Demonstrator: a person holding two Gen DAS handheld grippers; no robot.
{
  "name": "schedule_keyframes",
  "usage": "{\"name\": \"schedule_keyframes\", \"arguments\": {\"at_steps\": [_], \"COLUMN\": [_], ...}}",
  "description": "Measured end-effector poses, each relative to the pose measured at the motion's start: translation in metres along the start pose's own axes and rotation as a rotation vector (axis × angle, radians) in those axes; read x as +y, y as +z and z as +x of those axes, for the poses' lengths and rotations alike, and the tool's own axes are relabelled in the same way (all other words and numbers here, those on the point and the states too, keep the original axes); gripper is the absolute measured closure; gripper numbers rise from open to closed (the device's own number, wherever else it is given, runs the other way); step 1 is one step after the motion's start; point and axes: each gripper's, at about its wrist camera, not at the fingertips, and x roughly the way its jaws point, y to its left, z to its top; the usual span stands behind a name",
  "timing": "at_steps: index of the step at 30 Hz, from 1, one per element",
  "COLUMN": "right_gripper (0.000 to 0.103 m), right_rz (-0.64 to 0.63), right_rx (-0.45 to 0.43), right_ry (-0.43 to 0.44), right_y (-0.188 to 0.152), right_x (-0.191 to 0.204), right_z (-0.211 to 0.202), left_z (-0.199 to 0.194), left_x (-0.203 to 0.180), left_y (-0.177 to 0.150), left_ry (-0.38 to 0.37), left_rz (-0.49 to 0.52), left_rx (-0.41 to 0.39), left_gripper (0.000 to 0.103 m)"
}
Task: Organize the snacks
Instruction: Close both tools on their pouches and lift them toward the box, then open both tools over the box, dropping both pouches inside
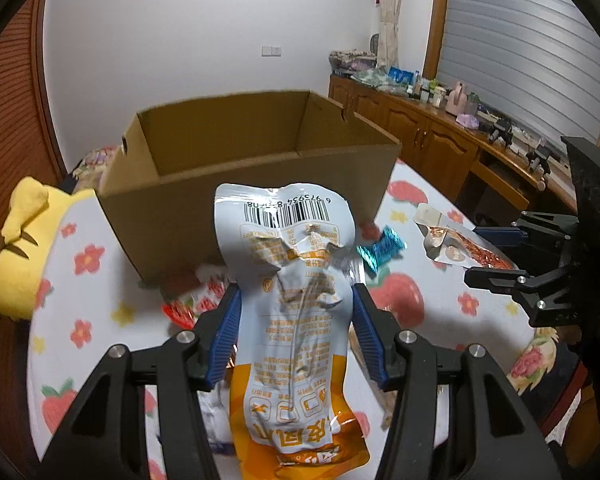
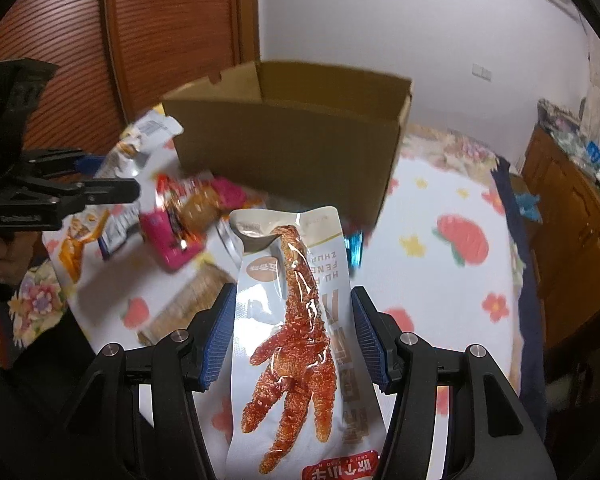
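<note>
Blue pads on my left tongs press both sides of a pale blue and orange pouch, which stands up between them with its barcode end toward the box. My right tongs are clamped the same way on a white pouch printed with a red chicken foot, its top edge reaching up in front of the box wall. Both pouches are lifted clear of the bed. Just past the left pouch, a small blue wrapper lies on the floral bedspread, and a red packet peeks out to the left of the tongs. In the right wrist view, a loose heap of snacks sits to the left of the white pouch: a pink packet, a brown one, and a flat tan one nearer me. Beyond all of this stands the open cardboard box on the bed, its near wall facing me; what I can see of its inside looks bare. A yellow plush toy rests at the left edge of the bed, beside the box. Along the right wall runs a wooden cabinet, its top cluttered with bottles and small things, under a window with closed blinds.
</note>
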Motion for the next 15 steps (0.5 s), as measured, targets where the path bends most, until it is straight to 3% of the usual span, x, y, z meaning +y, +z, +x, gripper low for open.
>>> {"name": "schedule_keyframes", "arguments": {"at_steps": [15], "right_gripper": [0.045], "right_rz": [-0.058], "right_rx": [-0.097], "right_ry": [0.038], "right_y": [0.111], "right_x": [-0.017], "right_z": [0.019], "left_z": [0.013], "left_x": [0.040], "left_y": [0.089], "left_ry": [0.035], "left_rz": [0.015], "left_rx": [-0.058], "left_gripper": [0.050]}}
